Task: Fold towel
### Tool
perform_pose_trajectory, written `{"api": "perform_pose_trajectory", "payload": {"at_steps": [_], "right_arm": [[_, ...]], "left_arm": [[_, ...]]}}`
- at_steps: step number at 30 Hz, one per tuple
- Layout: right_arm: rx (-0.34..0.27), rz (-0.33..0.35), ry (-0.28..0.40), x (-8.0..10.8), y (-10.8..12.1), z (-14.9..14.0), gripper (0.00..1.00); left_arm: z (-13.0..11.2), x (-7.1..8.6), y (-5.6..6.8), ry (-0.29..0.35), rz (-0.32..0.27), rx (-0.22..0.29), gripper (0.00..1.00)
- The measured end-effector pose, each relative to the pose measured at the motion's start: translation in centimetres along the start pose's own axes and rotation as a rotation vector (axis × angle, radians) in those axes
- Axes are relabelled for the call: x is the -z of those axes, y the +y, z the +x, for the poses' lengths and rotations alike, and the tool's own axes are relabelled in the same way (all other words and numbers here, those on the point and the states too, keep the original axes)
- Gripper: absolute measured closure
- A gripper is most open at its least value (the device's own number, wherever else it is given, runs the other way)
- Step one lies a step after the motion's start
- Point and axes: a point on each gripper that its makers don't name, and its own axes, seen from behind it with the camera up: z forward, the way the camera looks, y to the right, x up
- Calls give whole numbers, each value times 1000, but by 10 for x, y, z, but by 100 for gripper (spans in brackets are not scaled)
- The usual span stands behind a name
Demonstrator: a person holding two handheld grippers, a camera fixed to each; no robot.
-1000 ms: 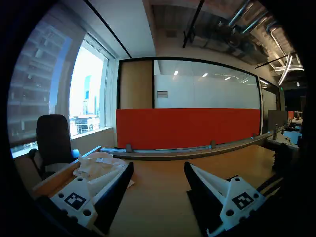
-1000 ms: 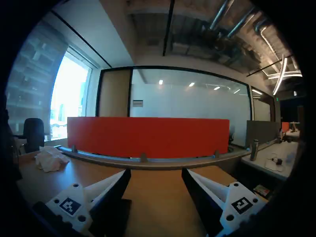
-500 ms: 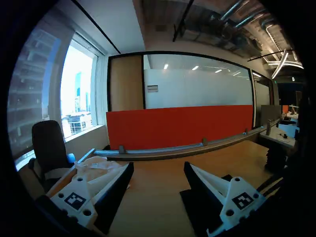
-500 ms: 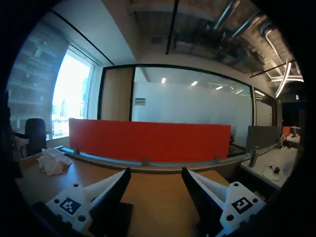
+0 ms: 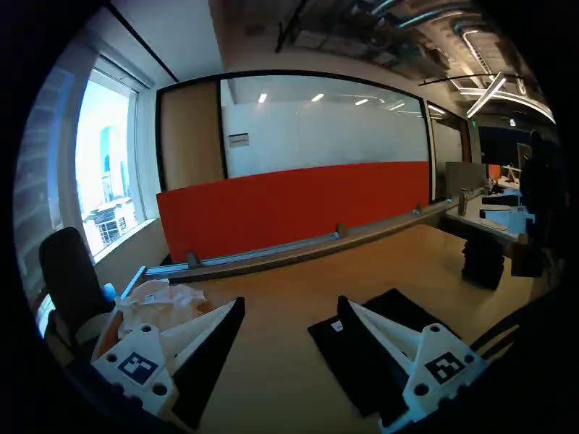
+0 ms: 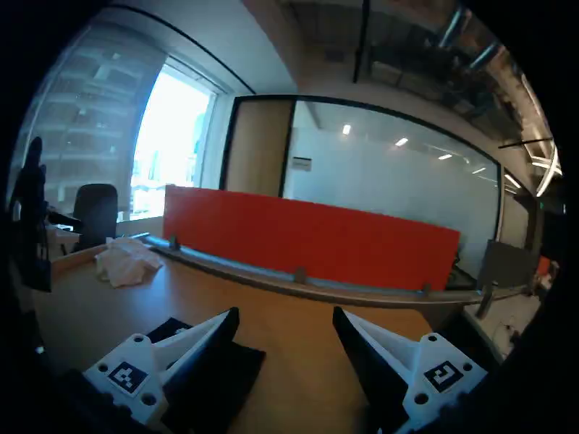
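A black towel (image 5: 398, 304) lies flat on the wooden desk (image 5: 289, 376), just under and ahead of my left gripper (image 5: 289, 304), which hangs open above the desk with nothing between its fingers. In the right gripper view the same black towel (image 6: 246, 362) lies low and left, partly hidden behind the left finger. My right gripper (image 6: 284, 315) is also open and empty over the desk (image 6: 304, 362).
A crumpled white cloth (image 5: 163, 300) (image 6: 127, 260) lies near the desk's left end. A stack of dark folded cloths (image 5: 483, 260) stands at the right. An orange divider (image 5: 289, 206) (image 6: 311, 242) lines the desk's far edge. An office chair (image 5: 65, 278) stands by the window.
Both views have tipped down toward the desk, and the black towel has come into sight under the fingers. The jaws of both grippers have stayed open.
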Motion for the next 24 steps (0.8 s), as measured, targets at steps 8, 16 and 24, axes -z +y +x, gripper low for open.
{"api": "perform_pose_trajectory", "payload": {"at_steps": [8, 16, 24], "right_arm": [[62, 128, -78, 1, -25, -15, 0], [70, 219, -143, 1, -41, -34, 0], [100, 304, -217, 3, -59, -65, 0]], "left_arm": [[-24, -2, 21, -75, -109, -33, 6], [-43, -5, 36, -119, -172, -44, 6], [-72, -7, 57, -167, -242, -63, 6]]}}
